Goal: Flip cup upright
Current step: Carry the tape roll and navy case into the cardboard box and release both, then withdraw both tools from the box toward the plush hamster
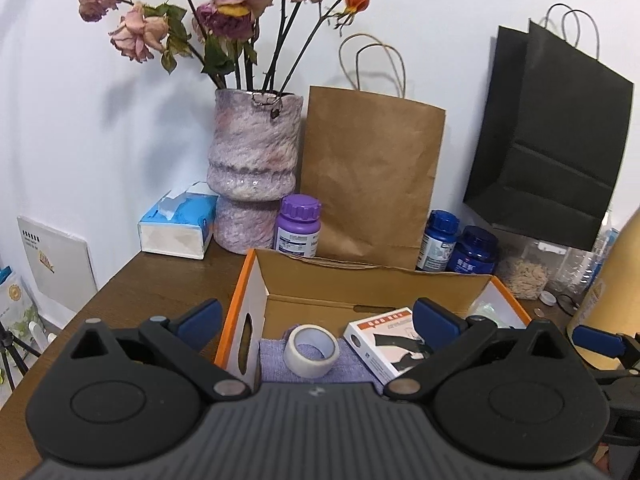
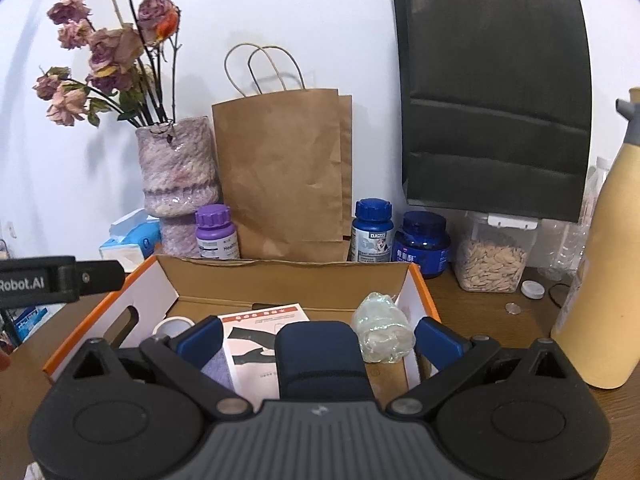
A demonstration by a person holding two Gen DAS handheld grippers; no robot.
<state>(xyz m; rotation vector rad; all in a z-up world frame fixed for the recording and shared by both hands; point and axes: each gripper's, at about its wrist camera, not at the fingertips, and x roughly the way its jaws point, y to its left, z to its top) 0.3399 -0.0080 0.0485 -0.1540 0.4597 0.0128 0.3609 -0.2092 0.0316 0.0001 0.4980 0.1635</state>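
Both of your claws stand wide open, and neither has hold of anything. The right gripper [image 2: 318, 340] has its two blue fingers on either side of the dark blue cup [image 2: 316, 356], with a clear gap on each side, so the pads do not press on it. The left gripper [image 1: 318, 320] looks over the left part of the cardboard box [image 1: 360, 280] and has only air between its fingers. Below it lie a roll of tape [image 1: 310, 350] and a purple cloth [image 1: 348, 364].

The cup seems to stand on end inside the box, toward its near edge, between the white carton [image 2: 256, 336] and a crumpled clear plastic thing [image 2: 382, 332]. Its base is hidden behind the body of the gripper. In the left wrist view I cannot find the cup at all.

How far is the task? The cup does not lie on its side, and this much is good. Whether its mouth points up or down I cannot tell — the top end looks smooth and rounded from this low angle, and no opening shows. If the mouth is up, the flip is done and you only need to draw your hands away. If not, the whole turn is left — grasp, lift, rotate, set down.
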